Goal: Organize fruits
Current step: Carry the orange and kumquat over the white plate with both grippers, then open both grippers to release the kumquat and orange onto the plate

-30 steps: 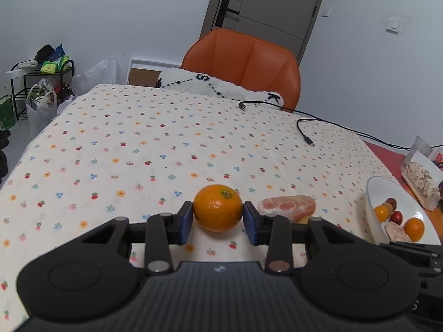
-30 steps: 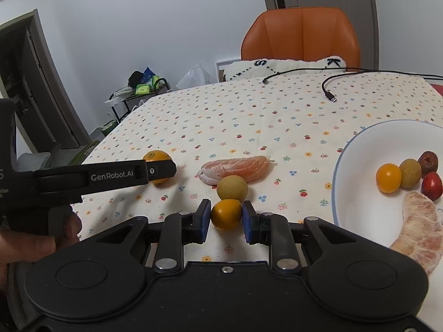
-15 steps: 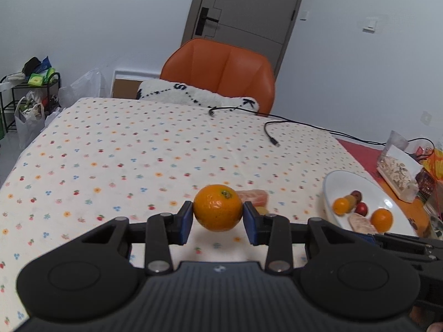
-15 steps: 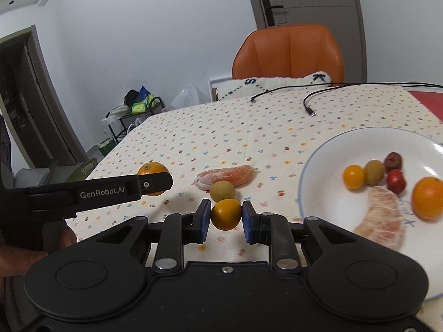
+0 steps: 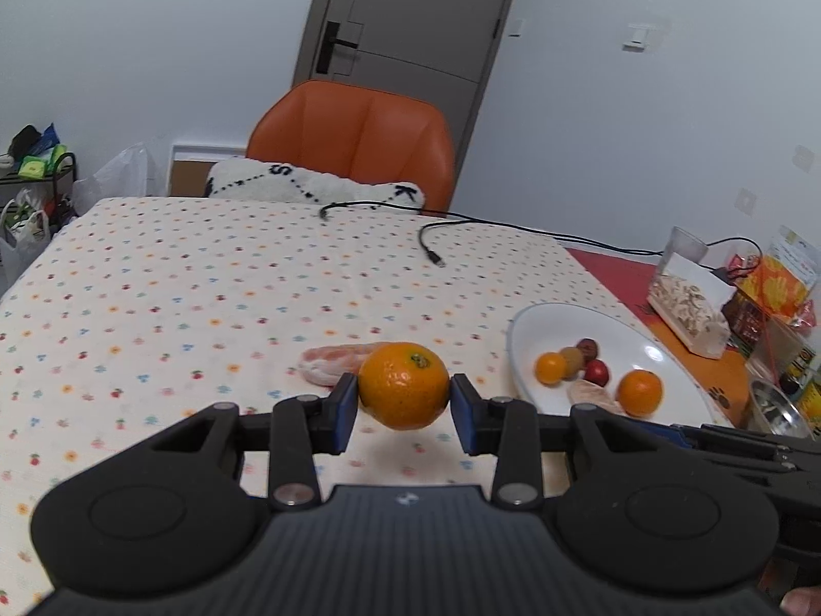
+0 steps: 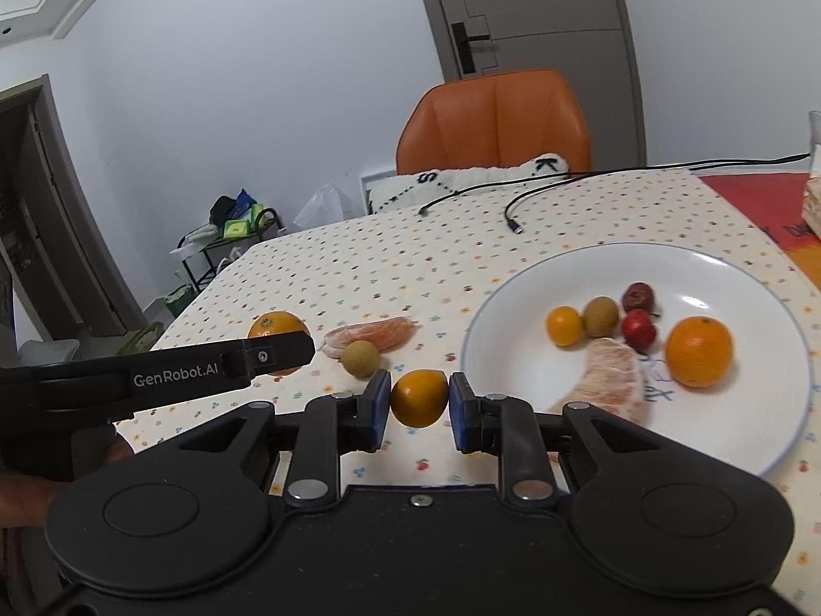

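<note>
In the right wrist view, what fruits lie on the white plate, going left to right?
Small yellow-orange fruit → brown-green fruit → bright red fruit → orange. The peeled segment and dark red fruit overlap these, so I leave them out.

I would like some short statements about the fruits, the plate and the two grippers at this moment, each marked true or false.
1. The left gripper holds an orange. True.
2. The right gripper is empty. False: it grips a small orange fruit.
3. The white plate holds no fruit. False: several fruits lie on it, among them a peeled segment.
4. A brownish round fruit lies on the tablecloth, outside the plate. True.
5. Both held fruits rest on the plate. False: neither is over it.
</note>
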Action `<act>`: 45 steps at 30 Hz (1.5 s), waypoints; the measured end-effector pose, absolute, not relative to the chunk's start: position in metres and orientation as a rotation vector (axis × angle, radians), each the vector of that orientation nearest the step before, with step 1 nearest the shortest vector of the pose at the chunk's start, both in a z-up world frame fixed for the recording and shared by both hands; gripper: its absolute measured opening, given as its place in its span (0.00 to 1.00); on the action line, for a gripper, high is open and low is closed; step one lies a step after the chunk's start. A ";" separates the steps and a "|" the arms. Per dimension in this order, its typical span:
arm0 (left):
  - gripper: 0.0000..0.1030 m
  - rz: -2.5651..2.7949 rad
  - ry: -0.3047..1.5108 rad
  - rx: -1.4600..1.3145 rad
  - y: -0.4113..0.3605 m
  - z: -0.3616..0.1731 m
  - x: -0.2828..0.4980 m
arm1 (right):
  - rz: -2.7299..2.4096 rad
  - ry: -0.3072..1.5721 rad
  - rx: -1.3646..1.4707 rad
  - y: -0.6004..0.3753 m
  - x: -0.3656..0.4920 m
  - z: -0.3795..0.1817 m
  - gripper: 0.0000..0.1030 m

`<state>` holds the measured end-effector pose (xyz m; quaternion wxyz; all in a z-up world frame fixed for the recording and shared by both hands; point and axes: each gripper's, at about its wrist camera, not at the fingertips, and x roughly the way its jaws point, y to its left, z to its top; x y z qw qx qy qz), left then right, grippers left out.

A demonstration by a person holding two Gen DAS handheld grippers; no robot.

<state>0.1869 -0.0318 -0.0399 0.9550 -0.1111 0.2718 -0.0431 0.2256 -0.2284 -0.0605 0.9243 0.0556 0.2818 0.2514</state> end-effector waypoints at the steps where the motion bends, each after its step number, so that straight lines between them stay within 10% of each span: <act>1: 0.36 -0.094 0.551 -0.224 -0.035 -0.039 0.186 | 0.511 0.576 0.116 -0.232 0.225 -0.060 0.23; 34: 0.37 -0.233 0.587 -0.173 -0.119 -0.048 0.214 | 0.325 0.565 0.207 -0.333 0.220 -0.074 0.24; 45: 0.55 -0.195 0.580 -0.160 -0.109 -0.043 0.207 | 0.316 0.566 0.212 -0.334 0.219 -0.074 0.37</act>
